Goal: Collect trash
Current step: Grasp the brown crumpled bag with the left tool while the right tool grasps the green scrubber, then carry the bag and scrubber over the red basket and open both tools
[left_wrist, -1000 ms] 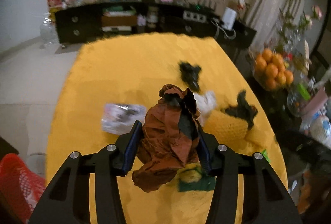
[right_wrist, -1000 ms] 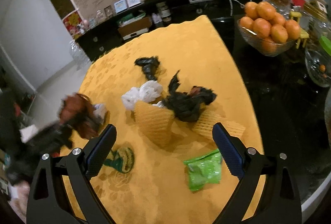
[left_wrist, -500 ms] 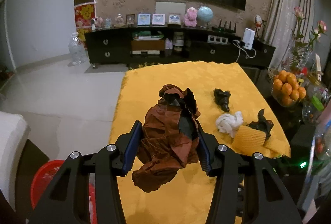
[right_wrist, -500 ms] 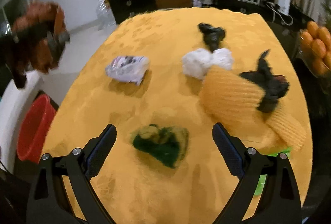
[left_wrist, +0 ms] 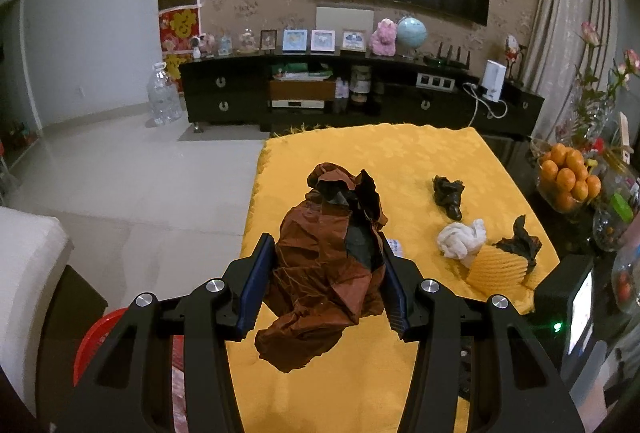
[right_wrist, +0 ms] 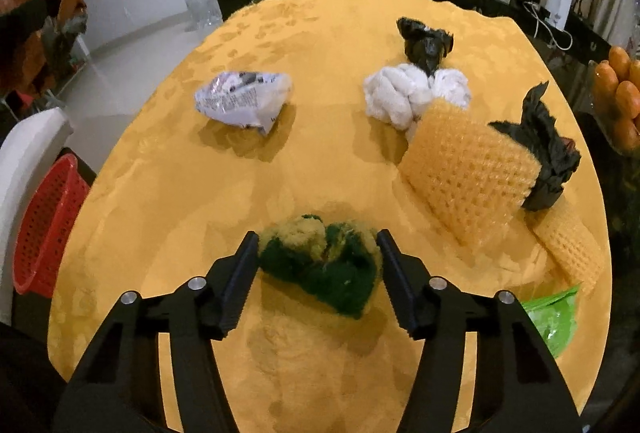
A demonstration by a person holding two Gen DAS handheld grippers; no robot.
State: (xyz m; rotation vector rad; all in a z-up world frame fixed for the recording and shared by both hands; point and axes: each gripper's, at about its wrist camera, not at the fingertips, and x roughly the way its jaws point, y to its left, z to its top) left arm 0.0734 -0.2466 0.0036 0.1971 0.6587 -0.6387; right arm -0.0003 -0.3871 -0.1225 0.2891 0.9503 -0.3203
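My left gripper [left_wrist: 326, 273] is shut on a crumpled brown wrapper [left_wrist: 328, 265], held up in the air off the table's left side; the wrapper also shows in the right wrist view [right_wrist: 40, 29]. A red basket [left_wrist: 96, 337] stands on the floor below it, also seen in the right wrist view [right_wrist: 44, 225]. My right gripper [right_wrist: 316, 265] is down at the yellow table [right_wrist: 328, 33] with its jaws on either side of a green and yellow wad [right_wrist: 324, 265], touching or nearly touching it.
On the table lie a silver-white wrapper [right_wrist: 244, 101], a white wad [right_wrist: 404, 93], two black bags [right_wrist: 426, 43] [right_wrist: 548, 157], yellow foam nets [right_wrist: 472, 169] and a green packet [right_wrist: 556, 317]. A bowl of oranges [left_wrist: 568, 177] and glass jars stand to the right.
My left gripper lifted the brown wrapper up and left, off the table toward the basket side. My right gripper swung over to the green and yellow wad and narrowed around it.
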